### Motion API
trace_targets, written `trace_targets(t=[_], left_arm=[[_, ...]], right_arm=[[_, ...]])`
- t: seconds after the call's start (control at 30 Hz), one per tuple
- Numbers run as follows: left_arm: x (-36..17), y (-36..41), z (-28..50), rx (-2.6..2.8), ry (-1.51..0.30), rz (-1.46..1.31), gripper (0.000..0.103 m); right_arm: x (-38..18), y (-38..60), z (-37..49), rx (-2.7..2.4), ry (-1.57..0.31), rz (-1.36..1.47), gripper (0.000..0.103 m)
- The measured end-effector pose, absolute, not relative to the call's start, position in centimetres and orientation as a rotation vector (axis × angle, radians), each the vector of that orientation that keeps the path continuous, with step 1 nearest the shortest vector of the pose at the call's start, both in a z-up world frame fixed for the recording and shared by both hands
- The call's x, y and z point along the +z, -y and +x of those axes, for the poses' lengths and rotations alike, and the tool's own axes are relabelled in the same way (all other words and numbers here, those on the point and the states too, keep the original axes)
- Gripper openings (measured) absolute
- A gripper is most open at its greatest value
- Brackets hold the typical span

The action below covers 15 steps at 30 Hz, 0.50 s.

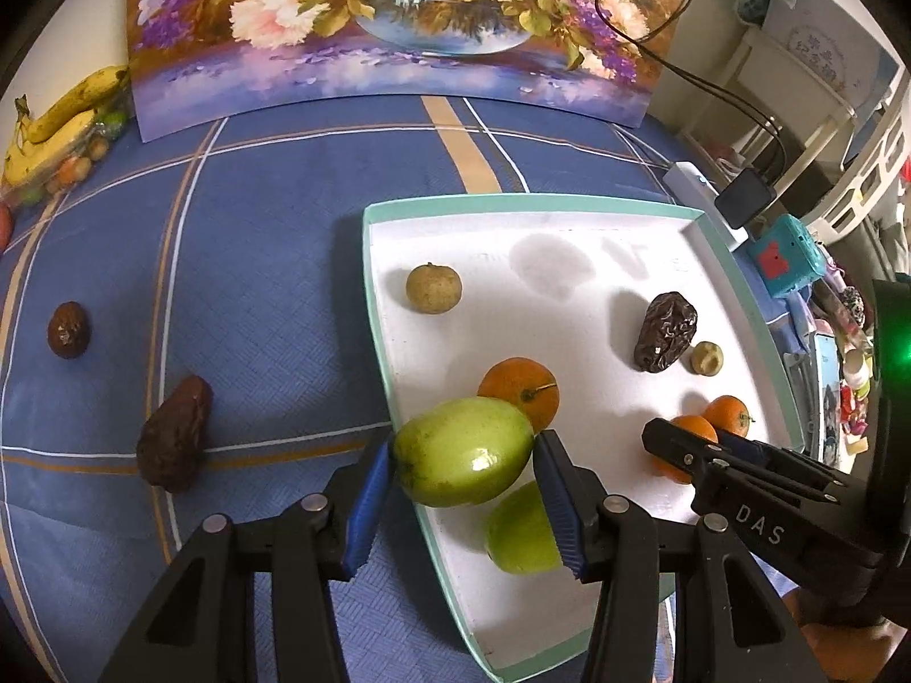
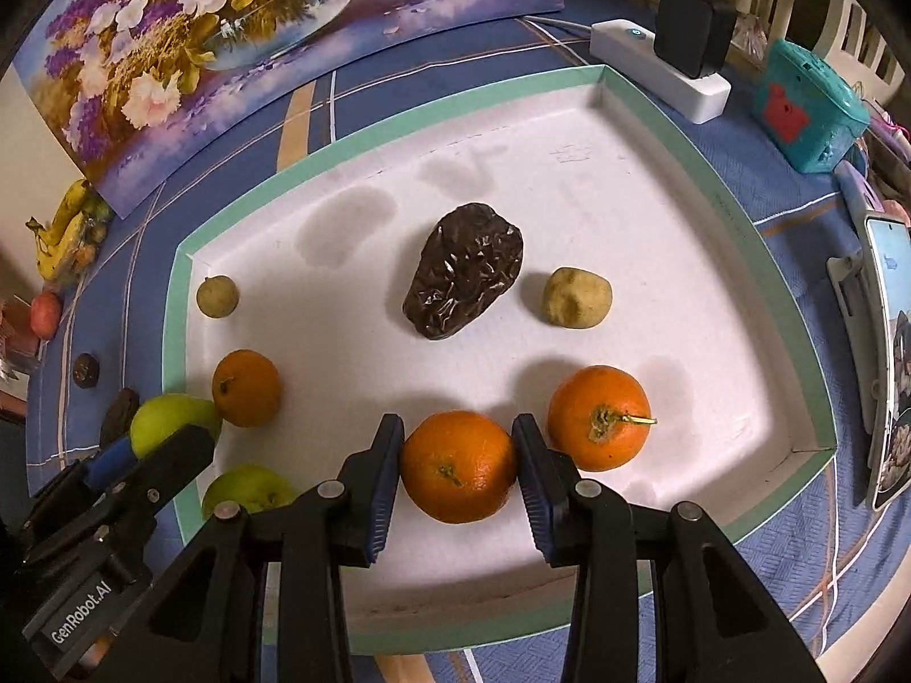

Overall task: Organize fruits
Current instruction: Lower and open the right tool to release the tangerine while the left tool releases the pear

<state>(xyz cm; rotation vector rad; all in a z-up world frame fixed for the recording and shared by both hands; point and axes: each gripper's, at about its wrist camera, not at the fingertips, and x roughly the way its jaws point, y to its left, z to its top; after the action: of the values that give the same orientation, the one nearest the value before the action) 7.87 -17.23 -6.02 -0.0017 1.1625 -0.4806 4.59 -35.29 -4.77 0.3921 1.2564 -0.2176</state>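
- Fruit sorting on a table covered by a blue plaid cloth (image 1: 273,296), with a white tray (image 1: 569,262) rimmed in teal at its middle.
- Left gripper (image 1: 464,489): jaws clamped on a green fruit (image 1: 464,449), blue pads pressing both sides; the fruit hangs over the tray's left edge.
- Second green fruit (image 1: 521,535) lies in the tray just beneath the held one.
- Right gripper (image 2: 458,469): jaws closed on an orange (image 2: 458,464), both pads touching its sides, low over the near part of the tray.
- Another orange with a stem (image 2: 598,418) sits just right of the held one; a third orange (image 2: 246,387) lies near the tray's left rim.
- Also in the tray: a wrinkled dark date (image 2: 464,279) near the centre, a small tan round fruit (image 2: 577,297) beside it, and another tan one (image 2: 217,296) toward the left.
- Outside the tray, on the cloth: two dark dried fruits, one elongated (image 1: 173,441) and one rounder (image 1: 68,329).
- Bananas (image 1: 62,114) lie at the far left by a flower painting (image 1: 398,23).
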Motion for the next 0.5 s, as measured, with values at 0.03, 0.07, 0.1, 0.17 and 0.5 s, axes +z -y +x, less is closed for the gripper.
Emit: trace_targets(t=[0.03, 0.07, 0.1, 0.17, 0.5], left_arm=[[-6.04, 17.26, 7.91, -0.48, -1.163, -0.003, 0.054], [-6.05, 17.27, 7.93, -0.48, -1.164, -0.004, 0.054], [-6.04, 17.26, 7.94, -0.48, -1.164, -0.004, 0.054], [-6.07, 17.24, 7.93, -0.48, -1.165, -0.003, 0.055], [-6.31, 17.26, 7.92, -0.483, -1.185, -0.018, 0.058]], right_arm=[[-4.82, 35.25, 4.55, -0.218, -1.257, 0.39, 0.041], [-4.8, 35.26, 4.52, -0.219, -1.257, 0.389, 0.041], [-4.78, 35.27, 4.48, -0.219, -1.257, 0.388, 0.041], [-4.83, 35.18, 4.82, -0.221, -1.258, 0.386, 0.041], [-4.87, 34.92, 4.93, -0.228, -1.259, 0.375, 0.041]])
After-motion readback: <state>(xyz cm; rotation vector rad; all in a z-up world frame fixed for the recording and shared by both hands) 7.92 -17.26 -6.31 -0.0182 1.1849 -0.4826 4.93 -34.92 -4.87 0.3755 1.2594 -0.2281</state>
